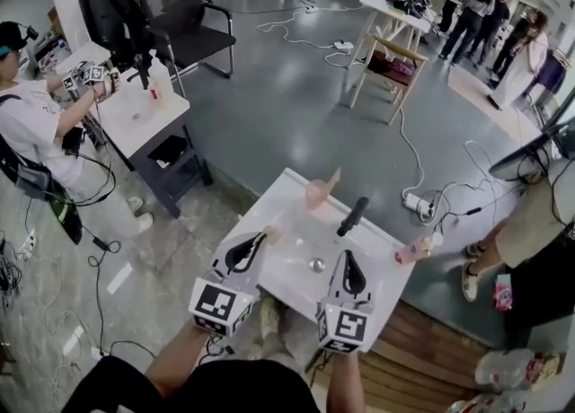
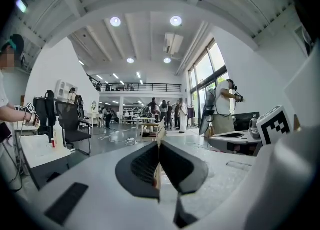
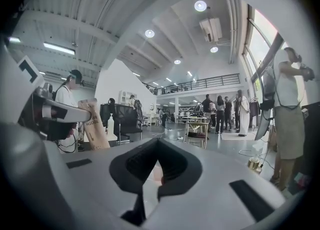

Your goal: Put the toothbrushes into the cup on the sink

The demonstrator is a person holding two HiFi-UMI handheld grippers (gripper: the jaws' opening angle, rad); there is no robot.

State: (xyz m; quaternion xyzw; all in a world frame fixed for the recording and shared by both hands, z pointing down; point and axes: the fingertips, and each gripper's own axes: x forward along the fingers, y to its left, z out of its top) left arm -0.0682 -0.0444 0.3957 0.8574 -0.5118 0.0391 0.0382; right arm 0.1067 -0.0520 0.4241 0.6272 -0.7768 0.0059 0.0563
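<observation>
One toothbrush sits clamped in the left gripper's fingers. The cup lies just ahead-right. The right gripper's fingers are clenched.

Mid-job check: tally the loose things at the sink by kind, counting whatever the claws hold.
Cup: 1
Toothbrush packs: 2, one in the cup, one in the left claw
Pinkish item, kind unclear: 1
Total: 4

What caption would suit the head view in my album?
Over a white sink, the left gripper pinches a beige paper toothbrush packet; the right gripper is shut, pink cup behind.
</observation>
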